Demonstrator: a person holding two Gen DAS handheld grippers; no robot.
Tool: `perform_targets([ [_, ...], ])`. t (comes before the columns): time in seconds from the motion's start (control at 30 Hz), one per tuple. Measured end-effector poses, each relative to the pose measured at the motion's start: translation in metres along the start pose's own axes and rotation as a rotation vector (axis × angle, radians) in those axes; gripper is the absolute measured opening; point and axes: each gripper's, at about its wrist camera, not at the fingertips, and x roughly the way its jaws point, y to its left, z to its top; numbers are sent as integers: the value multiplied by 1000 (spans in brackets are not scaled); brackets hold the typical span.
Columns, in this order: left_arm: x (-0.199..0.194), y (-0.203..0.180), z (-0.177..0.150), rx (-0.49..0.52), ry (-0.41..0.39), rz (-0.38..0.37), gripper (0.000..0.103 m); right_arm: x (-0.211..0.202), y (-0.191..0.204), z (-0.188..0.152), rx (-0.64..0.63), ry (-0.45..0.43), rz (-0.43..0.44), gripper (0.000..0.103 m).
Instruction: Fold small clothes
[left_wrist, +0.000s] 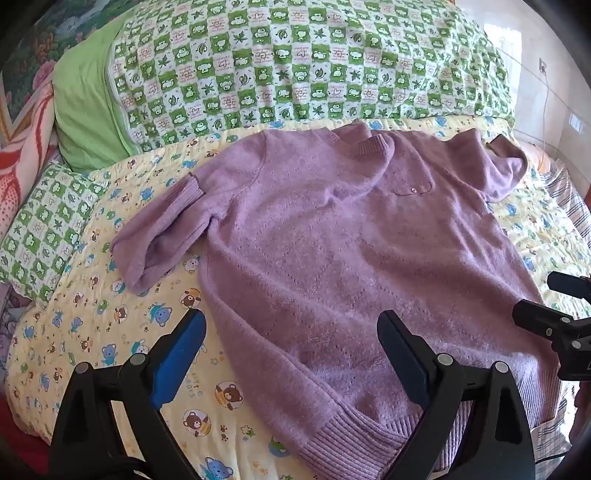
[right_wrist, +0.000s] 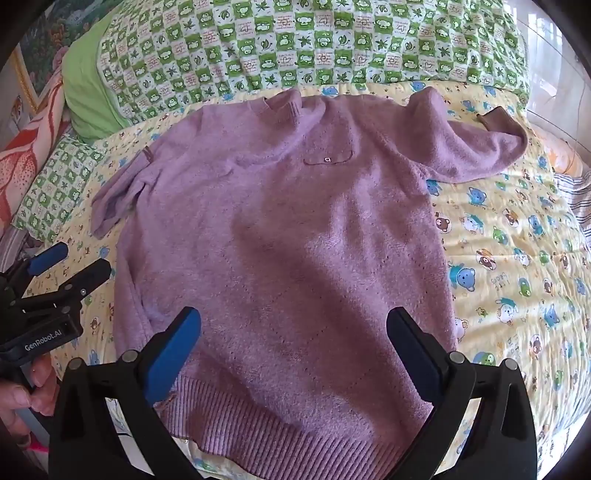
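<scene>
A small purple knit sweater (left_wrist: 332, 251) lies spread front up on a yellow bear-print quilt (left_wrist: 92, 332), collar far, ribbed hem (right_wrist: 280, 424) near. It fills the middle of the right wrist view (right_wrist: 288, 240). Its left sleeve (left_wrist: 162, 236) is bunched beside the body; its right sleeve (right_wrist: 476, 147) is bent at the far right. My left gripper (left_wrist: 291, 332) is open and empty above the hem's left corner. My right gripper (right_wrist: 295, 332) is open and empty above the hem's middle. Each shows at the edge of the other view (right_wrist: 70, 266), (left_wrist: 546, 310).
A green-and-white checked pillow (left_wrist: 295, 62) lies along the far side behind the collar. A plain green cushion (left_wrist: 85, 114) and a smaller checked pillow (left_wrist: 48, 229) sit at the left. Striped cloth (right_wrist: 576, 199) lies at the right edge.
</scene>
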Motion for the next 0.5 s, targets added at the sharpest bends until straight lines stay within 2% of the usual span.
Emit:
perform_targets([
  [0.33,3,2,4,-5,7,-5,95,0,1,2,1,0,1,101],
  [0.37,1,5,1,0,25,-1,95,0,1,2,2,1,1,101],
  [0.5,2,5,5,-1,13,-1,95,1,2,4,3,2,2,101],
])
